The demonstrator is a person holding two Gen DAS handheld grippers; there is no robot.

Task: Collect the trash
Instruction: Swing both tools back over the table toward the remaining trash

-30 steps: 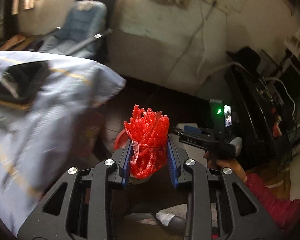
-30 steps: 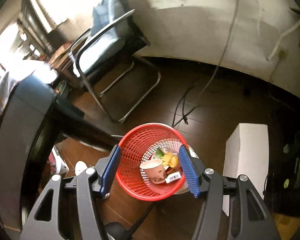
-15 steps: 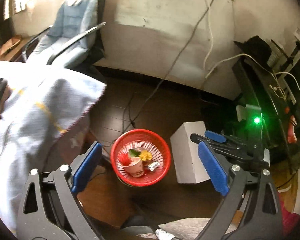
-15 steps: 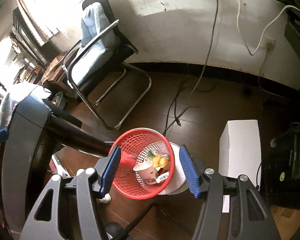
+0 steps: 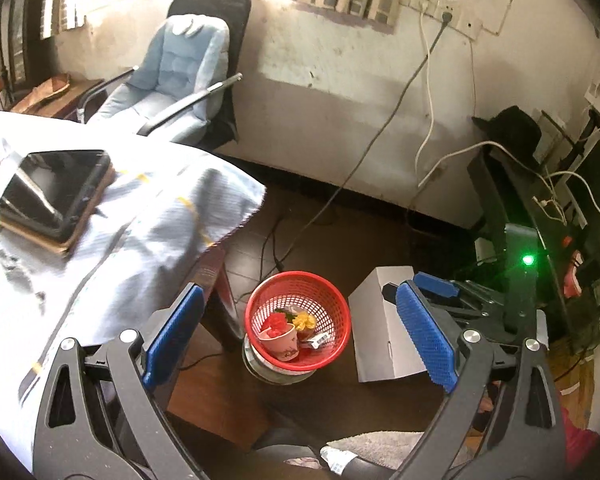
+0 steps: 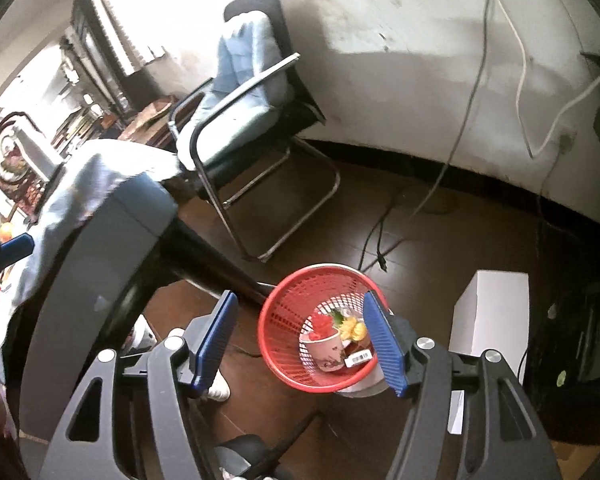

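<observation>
A red mesh basket (image 5: 337,322) (image 6: 278,338) stands on a round grey base on the dark floor. In it lie a paper cup (image 5: 281,341) (image 6: 329,354), a red shredded tuft (image 5: 277,321) (image 6: 321,324) at the cup's mouth, a yellow scrap (image 5: 305,321) and a small barcoded packet (image 6: 358,357). High above the basket, my left gripper (image 5: 299,289) is open wide and holds nothing. My right gripper (image 6: 301,294) also hangs above the basket. Its jaws are opening and nothing is held between them. One of its blue fingers (image 5: 436,284) shows in the left wrist view.
A white box (image 5: 384,328) (image 6: 488,312) stands right of the basket. To the left is a table under a pale blue cloth (image 5: 100,240), with a tablet (image 5: 56,188) on it. A cushioned chair (image 5: 180,68) is by the wall. Cables (image 5: 276,252) cross the floor. A dark stand (image 5: 500,200) is at right.
My left gripper let go of the red shredded tuft, which now lies in the basket, and its jaws went wide. Both grippers rose away from the basket. The right jaws widened a little.
</observation>
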